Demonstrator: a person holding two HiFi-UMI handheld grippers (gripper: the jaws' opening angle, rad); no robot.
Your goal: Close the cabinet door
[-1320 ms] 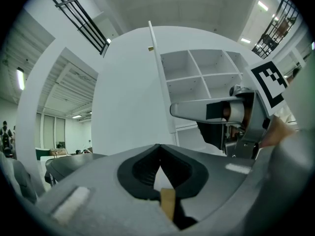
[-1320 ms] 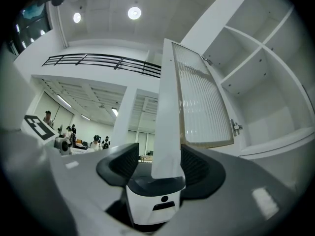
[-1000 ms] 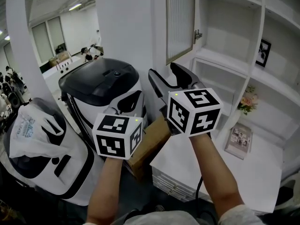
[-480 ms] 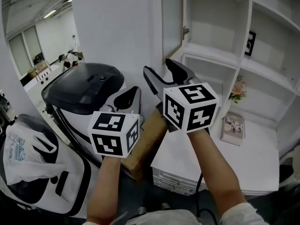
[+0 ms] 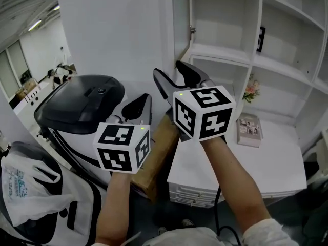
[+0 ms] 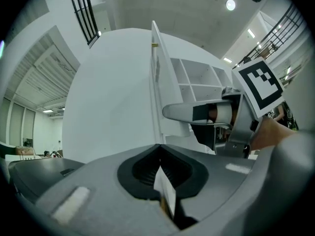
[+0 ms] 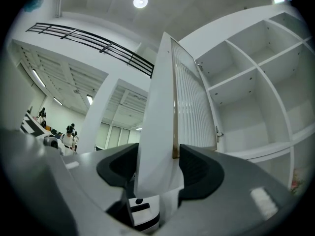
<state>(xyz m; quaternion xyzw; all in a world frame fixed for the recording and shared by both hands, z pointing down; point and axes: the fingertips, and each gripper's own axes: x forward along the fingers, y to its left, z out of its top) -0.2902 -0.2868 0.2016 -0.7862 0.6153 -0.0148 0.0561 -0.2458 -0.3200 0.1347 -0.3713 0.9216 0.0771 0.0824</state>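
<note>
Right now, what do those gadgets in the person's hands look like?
The left claw and right claw each have grey curved jaws with black ribbed lining, and each carries a white cube with black square markers. A black cable hangs beside the right forearm. A light sleeve shows.

I can read no text anywhere. The print on the plastic bag (image 5: 23, 188) is too blurred for me.

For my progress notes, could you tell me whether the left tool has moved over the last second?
Yes: the left tool has shifted right against the black bin lid, toward the cabinet door.
</note>
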